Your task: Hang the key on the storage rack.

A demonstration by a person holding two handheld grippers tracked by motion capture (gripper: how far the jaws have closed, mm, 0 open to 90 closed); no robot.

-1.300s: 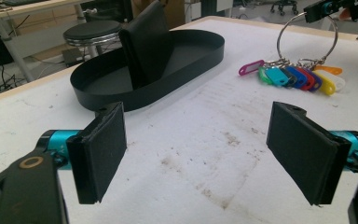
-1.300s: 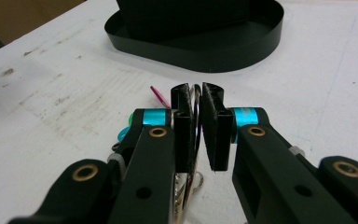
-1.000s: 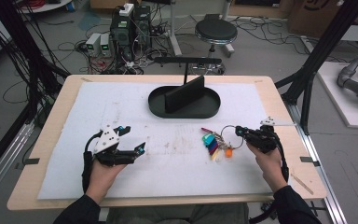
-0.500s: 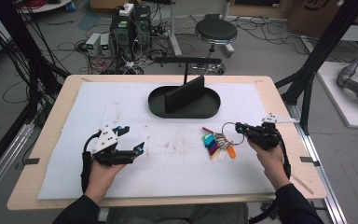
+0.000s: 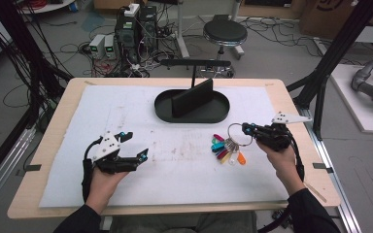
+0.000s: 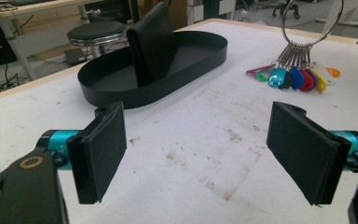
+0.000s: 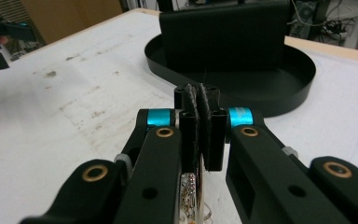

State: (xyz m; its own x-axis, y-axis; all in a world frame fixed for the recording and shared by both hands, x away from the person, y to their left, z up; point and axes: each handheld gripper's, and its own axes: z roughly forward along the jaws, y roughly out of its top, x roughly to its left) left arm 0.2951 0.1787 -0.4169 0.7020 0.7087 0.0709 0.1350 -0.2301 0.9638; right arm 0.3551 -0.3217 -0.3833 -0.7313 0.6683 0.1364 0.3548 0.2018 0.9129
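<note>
High view: the right gripper (image 5: pixel 249 131), near the table's (image 5: pixel 58 121) right edge, is clenched on the metal key ring (image 5: pixel 236 135), its coloured tags (image 5: pixel 226 149) hanging down to the white mat (image 5: pixel 126 111). The left gripper (image 5: pixel 135 145) rests with jaws spread wide, near the front-left corner. The black oval tray (image 5: pixel 194 114) sits toward the far edge. No readable writing anywhere.
</note>
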